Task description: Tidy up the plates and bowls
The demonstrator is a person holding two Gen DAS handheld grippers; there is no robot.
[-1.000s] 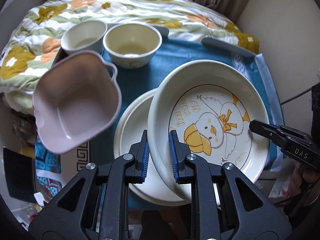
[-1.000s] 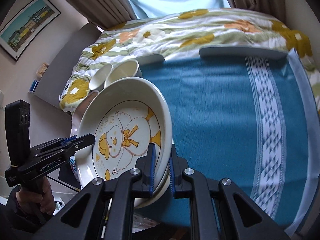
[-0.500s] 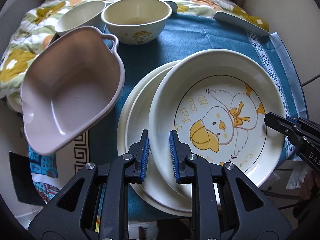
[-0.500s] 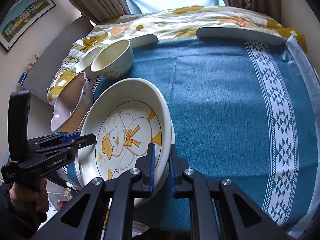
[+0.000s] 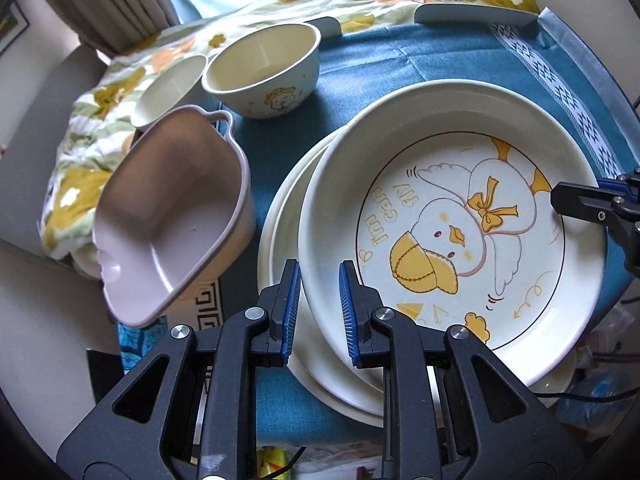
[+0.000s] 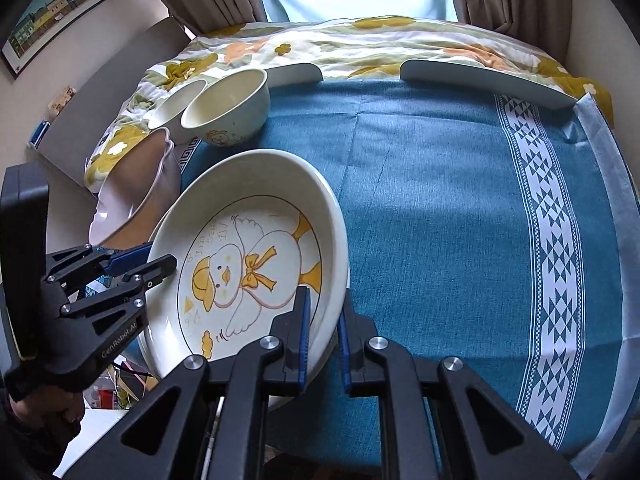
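A cream plate with a yellow duck drawing [image 5: 452, 232] rests on a plain cream plate [image 5: 280, 236] at the near left of the blue cloth. My left gripper [image 5: 319, 312] straddles the duck plate's left rim, jaws a little apart. My right gripper [image 6: 323, 336] straddles its right rim [image 6: 336, 248] the same way. A pink handled bowl [image 5: 168, 216] stands left of the plates. A cream bowl with a bear print [image 5: 264, 72] and a smaller cream bowl [image 5: 168, 88] stand behind it.
The blue tablecloth [image 6: 460, 208] has a white patterned band at the right. A flowered quilt [image 6: 360, 40] lies beyond the table. Two pale grey curved rims [image 6: 484, 80] stand at the far table edge. The table's left edge drops off beside the pink bowl.
The duck plate has come down from a tilt to lie flat on the plain plate. Both grippers came down with it and their jaws have widened slightly.
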